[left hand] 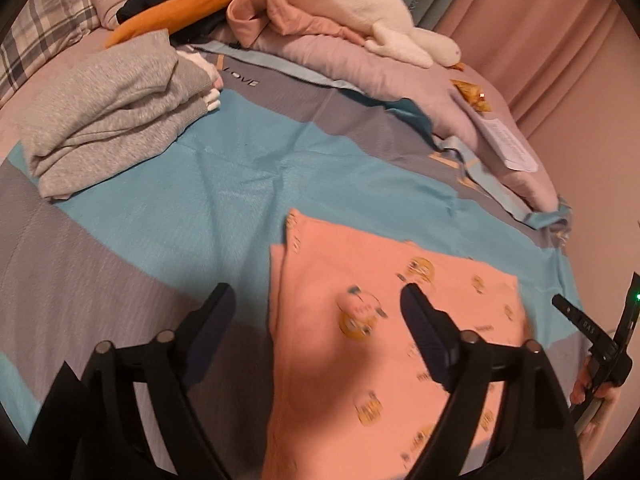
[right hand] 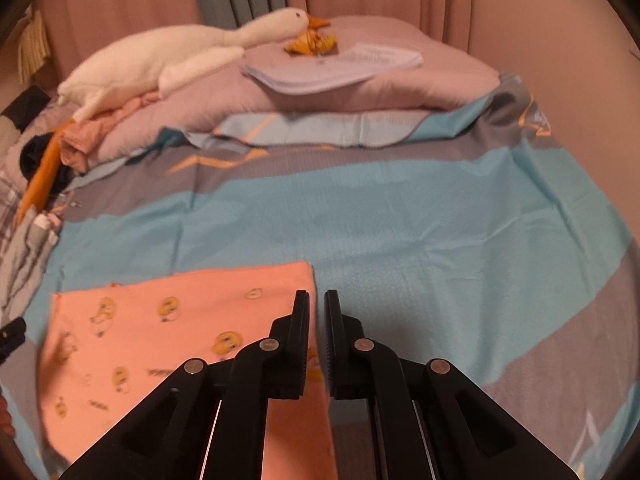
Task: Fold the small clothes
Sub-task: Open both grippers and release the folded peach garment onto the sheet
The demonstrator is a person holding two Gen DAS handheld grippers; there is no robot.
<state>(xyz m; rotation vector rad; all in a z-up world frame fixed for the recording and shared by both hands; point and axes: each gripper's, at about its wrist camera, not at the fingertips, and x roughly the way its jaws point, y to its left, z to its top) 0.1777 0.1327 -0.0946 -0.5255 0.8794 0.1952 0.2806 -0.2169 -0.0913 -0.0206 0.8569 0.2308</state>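
Note:
A small pink garment with yellow duck prints (left hand: 380,344) lies flat on the blue and grey bedspread (left hand: 192,208). It also shows in the right wrist view (right hand: 160,336). My left gripper (left hand: 316,300) is open and hovers over the garment's left edge, holding nothing. My right gripper (right hand: 317,300) has its jaws nearly closed with a thin gap, right at the garment's right edge; nothing shows between them. The right gripper also shows at the right rim of the left wrist view (left hand: 600,336).
A folded grey sweater (left hand: 116,120) sits at the back left of the bed. A pile of orange, black and pink clothes (left hand: 208,4) and a white plush goose (right hand: 180,56) lie by the pink pillow (right hand: 360,92), which carries papers (right hand: 332,66). Curtains hang behind.

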